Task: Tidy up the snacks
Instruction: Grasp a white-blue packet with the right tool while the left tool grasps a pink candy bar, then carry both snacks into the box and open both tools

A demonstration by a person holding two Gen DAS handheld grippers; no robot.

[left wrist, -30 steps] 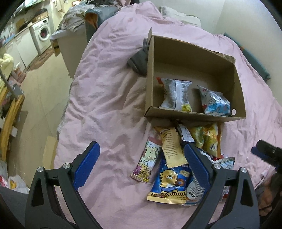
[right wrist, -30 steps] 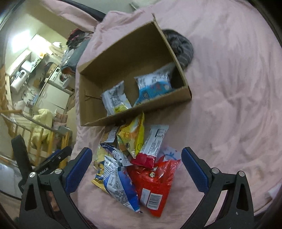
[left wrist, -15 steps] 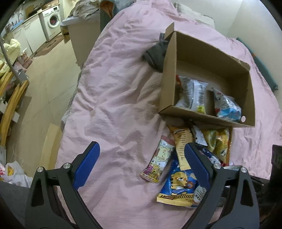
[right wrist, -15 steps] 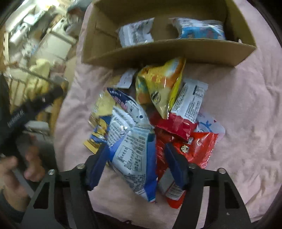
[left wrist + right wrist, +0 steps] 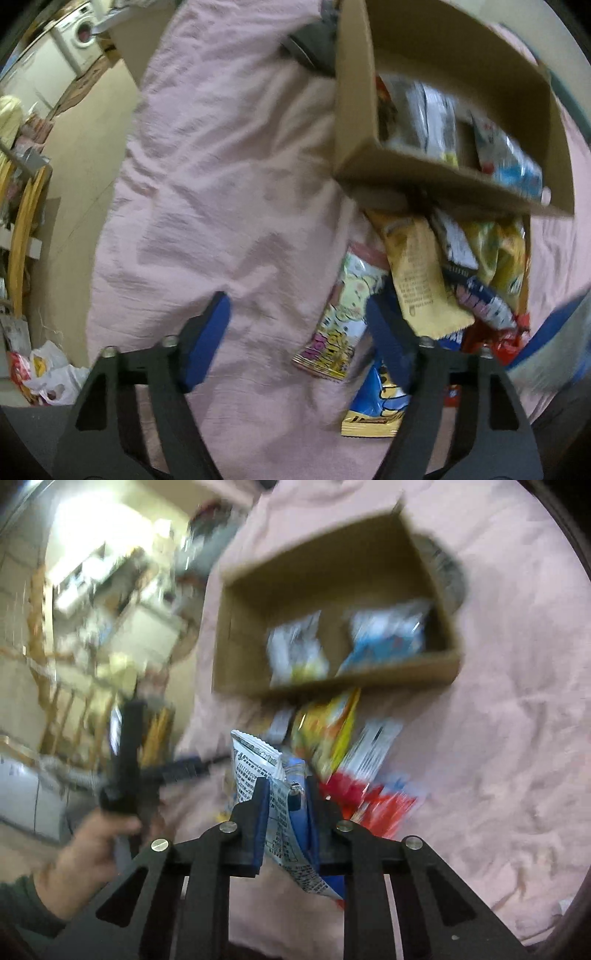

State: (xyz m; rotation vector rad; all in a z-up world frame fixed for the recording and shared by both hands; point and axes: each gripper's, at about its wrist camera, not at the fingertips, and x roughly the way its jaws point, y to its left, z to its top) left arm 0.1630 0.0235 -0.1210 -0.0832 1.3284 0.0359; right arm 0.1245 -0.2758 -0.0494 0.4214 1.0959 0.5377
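On the left, the left gripper is seen closing over bare pink bedding with the pale cartoon-printed snack packet just inside its right finger, while the right gripper is closing on the white-and-blue foil snack packet, whose long axis points toward the open brown cardboard box ahead.

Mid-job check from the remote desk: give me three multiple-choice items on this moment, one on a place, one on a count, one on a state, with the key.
1. Where do the loose snacks lie?
A. On the floor
B. On the pink bedcover, before the cardboard box
C. Behind the box

2. How many packets show inside the box?
A. Two
B. Five
C. None

3. What is between the right gripper jaws?
A. Nothing
B. A yellow packet
C. A blue-and-white packet

Key: B, the pile touches the box front; A, a white and a blue packet; C, the closing jaws pinch it.
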